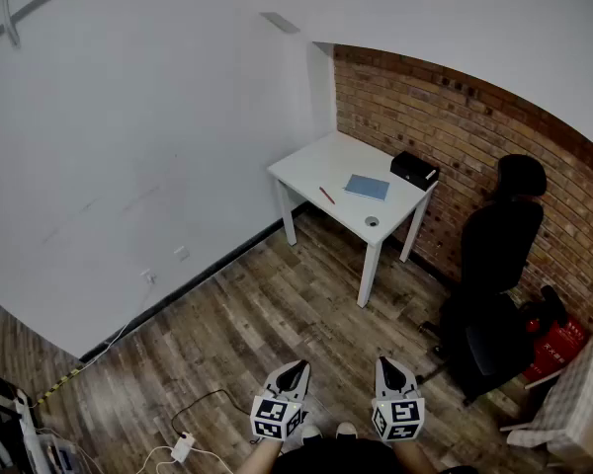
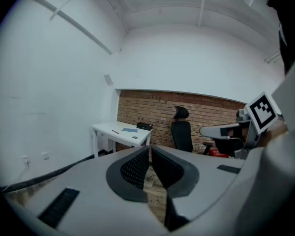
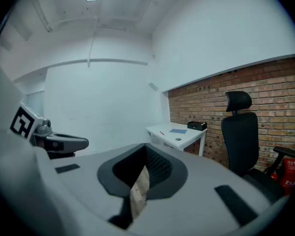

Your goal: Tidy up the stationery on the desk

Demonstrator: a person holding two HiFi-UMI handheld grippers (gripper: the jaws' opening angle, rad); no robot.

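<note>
- You have not started tidying yet. You stand well back from the white desk (image 1: 321, 166), so the step in hand looks like the approach.
- The stationery lies on the desk top. A red pen (image 1: 326, 195) (or pencil, too small to tell) lies toward the plain-wall side, with a blue notebook (image 1: 367, 187) just beside it.
- A small round item (image 1: 372, 221), too small to name, sits near the front edge. A black box (image 1: 414, 170) sits at the end by the brick wall (image 1: 455, 117).
- Your left claw (image 1: 295, 367) has its jaws drawn together, with only a sliver of floor showing between them and nothing held.
- Your right claw (image 1: 388, 364) is closed and empty too.
- You hold both claws low in front of you, side by side, aimed toward the desk and tipped slightly down.
- Next, I judge, you need to cross the wooden floor (image 1: 247, 314) to the desk, keeping clear of the black office chair (image 1: 494, 265) on your right. You would then open a claw before reaching for the pen or notebook.
</note>
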